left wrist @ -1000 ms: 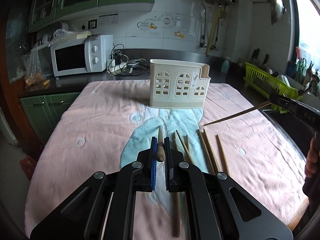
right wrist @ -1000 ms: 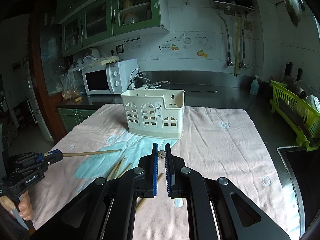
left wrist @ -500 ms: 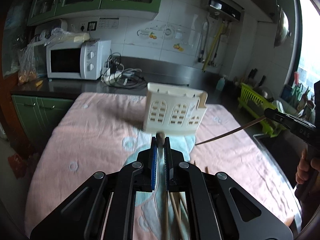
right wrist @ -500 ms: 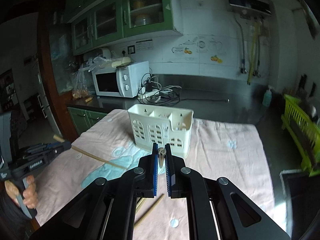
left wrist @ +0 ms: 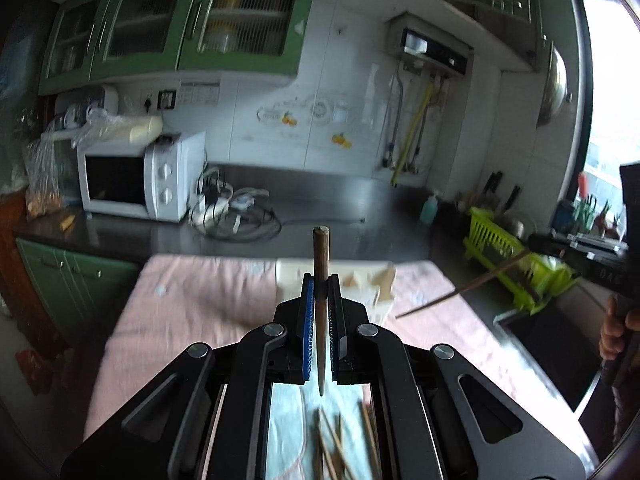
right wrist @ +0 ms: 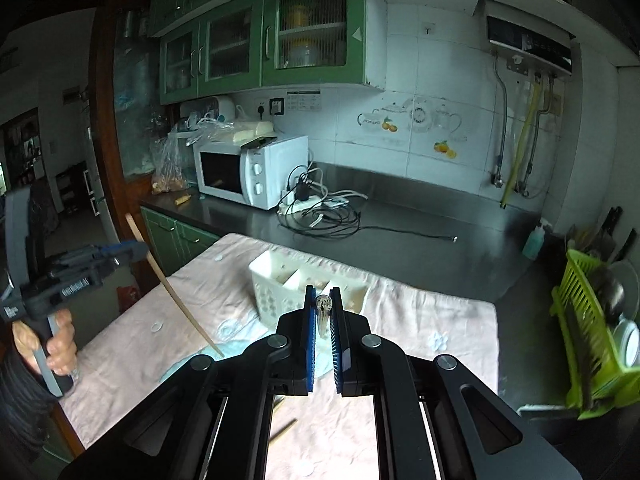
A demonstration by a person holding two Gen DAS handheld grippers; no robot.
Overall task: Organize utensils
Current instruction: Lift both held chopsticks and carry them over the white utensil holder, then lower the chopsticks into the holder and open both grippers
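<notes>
My left gripper [left wrist: 321, 280] is shut on a wooden chopstick [left wrist: 321, 248] that stands upright between the pads, high above the pink-and-blue cloth [left wrist: 192, 312]. The cream utensil holder [left wrist: 378, 280] sits just beyond, partly hidden by the fingers. Several loose chopsticks [left wrist: 340, 448] lie on the cloth below. My right gripper [right wrist: 323, 296] is shut on another chopstick [right wrist: 323, 305], seen end-on, above and in front of the holder [right wrist: 276, 284]. In the right wrist view the left gripper [right wrist: 80, 268] carries its chopstick [right wrist: 176, 292] slanting down. From the left wrist view the right gripper [left wrist: 592, 264] holds a chopstick [left wrist: 464, 290].
A white microwave [right wrist: 248, 172] and tangled cables [right wrist: 320, 216] stand on the dark counter behind the table. A green dish rack [right wrist: 588, 336] and a sink [left wrist: 548, 344] are to the right. One loose chopstick [right wrist: 282, 432] lies near the table's front.
Both grippers have risen well above the table, each still holding its chopstick. The holder has dropped lower in both views, and the left chopstick now stands more upright.
</notes>
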